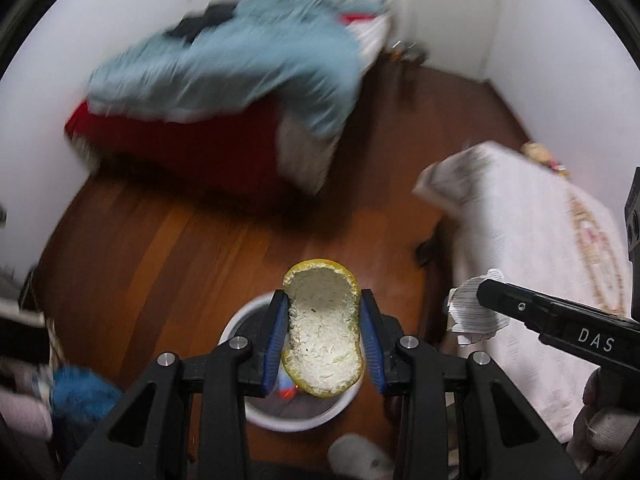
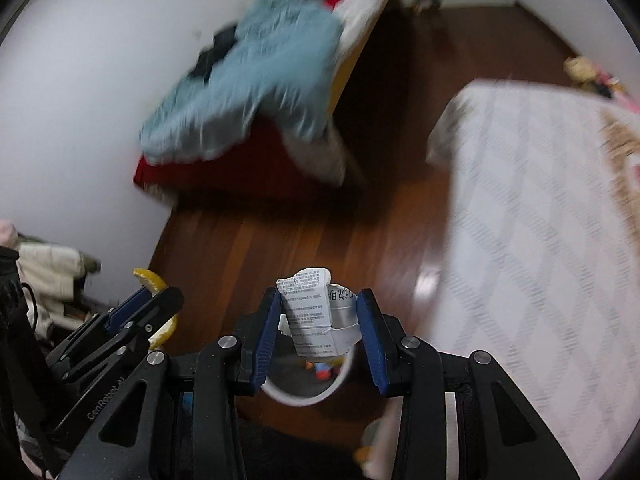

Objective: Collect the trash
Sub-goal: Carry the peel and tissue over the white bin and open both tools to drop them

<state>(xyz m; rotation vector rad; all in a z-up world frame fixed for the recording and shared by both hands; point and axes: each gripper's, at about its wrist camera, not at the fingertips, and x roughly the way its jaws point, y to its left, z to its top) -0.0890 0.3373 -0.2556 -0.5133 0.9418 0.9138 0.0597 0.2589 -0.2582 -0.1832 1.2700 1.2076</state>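
**Two grippers, two scraps, one bin below**

Left gripper (image 1: 323,338) is angled down over the floor, its blue pads (image 1: 278,344) clamped on one peel (image 1: 322,330), pith side up, right above the white bin (image 1: 256,412). Right gripper (image 2: 323,338) sits just to its right, tilted the same way, pinching one crumpled printed paper (image 2: 310,312) between narrowly parted fingers, over the bin's (image 2: 280,394) rim. Inside the bin, something red and blue shows, too blurred to name. One gloved hand (image 1: 600,420) grips the right tool's handle at the near right. Further out, wood floor (image 1: 180,248), a white mattress (image 2: 540,240) on the right, and one bed (image 1: 224,80) with a pale blue blanket by the far wall.
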